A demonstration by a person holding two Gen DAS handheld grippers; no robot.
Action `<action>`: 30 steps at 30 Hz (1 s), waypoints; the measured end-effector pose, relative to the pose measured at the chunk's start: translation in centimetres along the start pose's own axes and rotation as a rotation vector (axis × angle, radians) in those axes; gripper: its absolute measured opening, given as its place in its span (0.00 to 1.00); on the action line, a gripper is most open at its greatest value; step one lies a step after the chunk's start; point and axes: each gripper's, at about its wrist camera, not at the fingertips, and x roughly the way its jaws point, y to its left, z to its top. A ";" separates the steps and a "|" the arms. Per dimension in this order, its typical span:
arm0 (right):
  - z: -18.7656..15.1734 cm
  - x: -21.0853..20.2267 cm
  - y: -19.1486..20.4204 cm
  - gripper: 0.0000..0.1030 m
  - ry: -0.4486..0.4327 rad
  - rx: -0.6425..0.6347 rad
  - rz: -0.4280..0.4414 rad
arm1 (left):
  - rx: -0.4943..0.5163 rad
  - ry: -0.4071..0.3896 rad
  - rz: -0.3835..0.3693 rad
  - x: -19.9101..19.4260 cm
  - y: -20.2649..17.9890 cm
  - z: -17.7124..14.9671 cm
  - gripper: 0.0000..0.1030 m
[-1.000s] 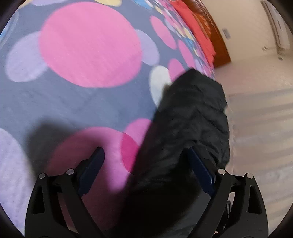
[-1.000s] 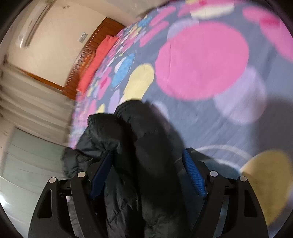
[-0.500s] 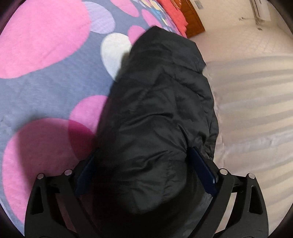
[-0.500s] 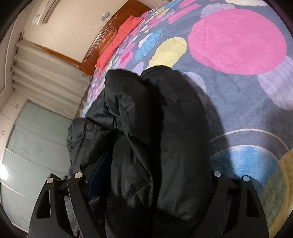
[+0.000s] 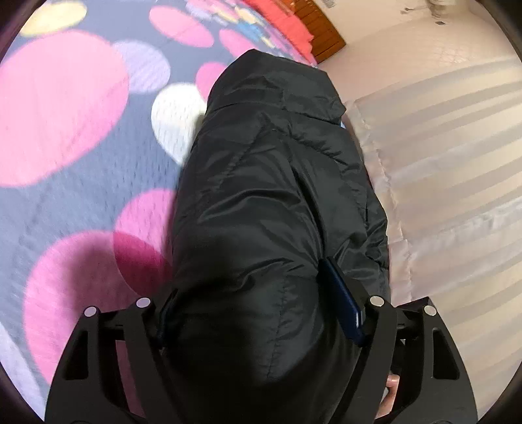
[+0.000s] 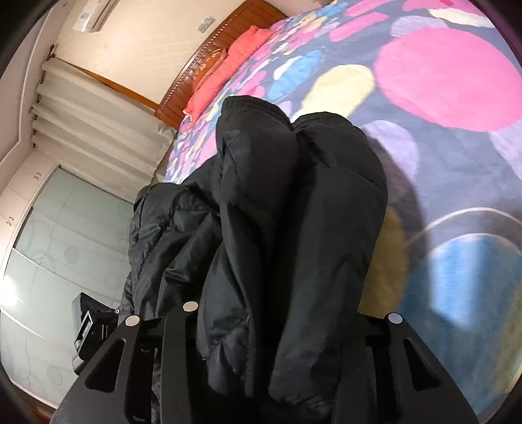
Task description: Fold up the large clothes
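On my left cam, the bedspread (image 5: 65, 182) fills the left side: grey w/ big pink, lilac and white dots. Right of it the black puffer jacket (image 5: 267, 182) lies bunched lengthwise along the right edge of the bed, running from near the lens out to the far end. My left gripper (image 5: 251, 310) has the near end of the jacket between its fingers (image 5: 345, 310); jaws are fairly wide and closing, blue pad on the right side pressed into the padding, left pad mostly buried under fabric. Right of the jacket, pale curtains (image 5: 450, 169) hang by the bed, and a bit of hand (image 5: 390, 394) shows at the lower right, behind the gripper frame. Far off: a red pillow (image 5: 284, 22) and the wood headboard (image 5: 323, 32).

Right cam, left to right: glass wardrobe doors (image 6: 52, 261), curtains, then the jacket (image 6: 293, 228) as two thick rolls side by side, w/ looser folds spilling off the left side over the bed edge. My right gripper (image 6: 277, 329) is clamped narrow on the near end, jaws closing; pads are hidden by fabric, so I can't see exact contact, but the padding looks squeezed btwn the arms. Bedspread (image 6: 456, 146) on the right.
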 end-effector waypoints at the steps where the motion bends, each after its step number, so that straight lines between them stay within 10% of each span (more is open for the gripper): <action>1: 0.0 0.4 0.8 0.36 0.001 -0.008 0.007 | 0.009 -0.008 0.002 -0.3 -0.3 0.0 0.74; 18: 4.6 11.0 8.8 0.35 0.053 -0.019 0.177 | 0.016 -0.154 0.078 -6.1 3.3 9.8 0.73; 30: 5.0 14.8 7.4 0.35 0.105 0.019 0.119 | -0.050 -0.123 0.137 -4.4 9.7 13.2 0.74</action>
